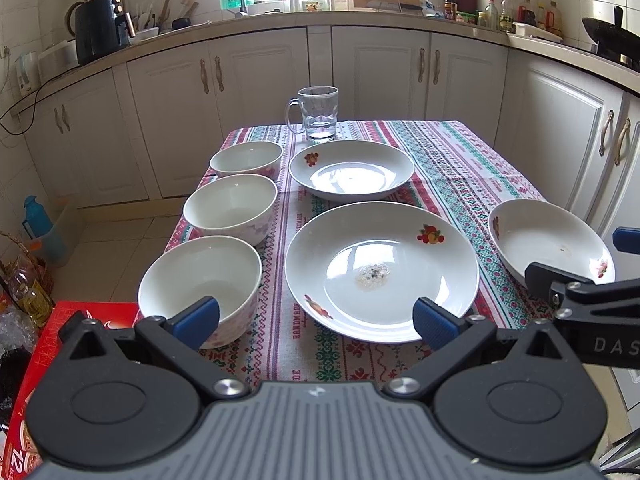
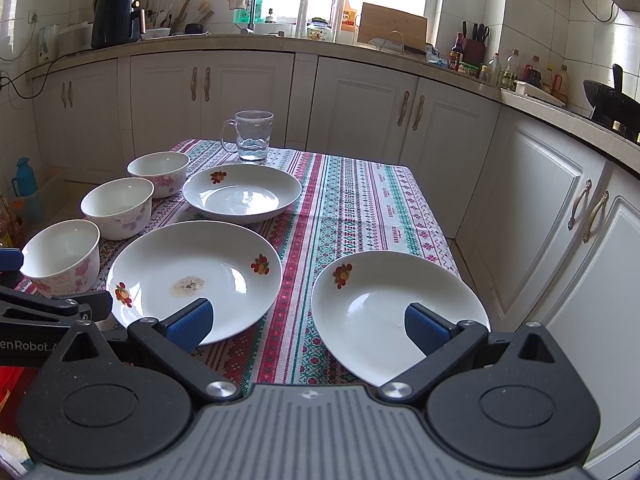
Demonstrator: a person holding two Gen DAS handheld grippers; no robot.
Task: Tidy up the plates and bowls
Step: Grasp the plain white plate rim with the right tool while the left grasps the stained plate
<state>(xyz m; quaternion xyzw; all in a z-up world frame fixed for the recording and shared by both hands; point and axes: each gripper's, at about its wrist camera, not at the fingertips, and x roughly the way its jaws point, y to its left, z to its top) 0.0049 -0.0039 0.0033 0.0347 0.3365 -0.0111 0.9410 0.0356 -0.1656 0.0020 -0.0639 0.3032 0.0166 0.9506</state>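
Three white bowls with pink flowers stand in a row on the table's left: near [image 1: 202,280] [image 2: 62,256], middle [image 1: 231,208] [image 2: 118,208], far [image 1: 247,159] [image 2: 159,172]. Three white plates with fruit prints lie beside them: a large stained one [image 1: 380,272] [image 2: 194,276], a far one [image 1: 351,169] [image 2: 242,192], and one at the right edge [image 1: 550,246] [image 2: 394,312]. My left gripper [image 1: 316,320] is open and empty, hovering before the near bowl and stained plate. My right gripper [image 2: 308,326] is open and empty, between the stained plate and the right plate.
A glass mug [image 1: 318,112] [image 2: 252,134] with a little water stands at the table's far edge. The patterned tablecloth [image 2: 360,208] covers the table. White cabinets [image 2: 532,200] stand close on the right. A red box [image 1: 36,364] sits at the lower left.
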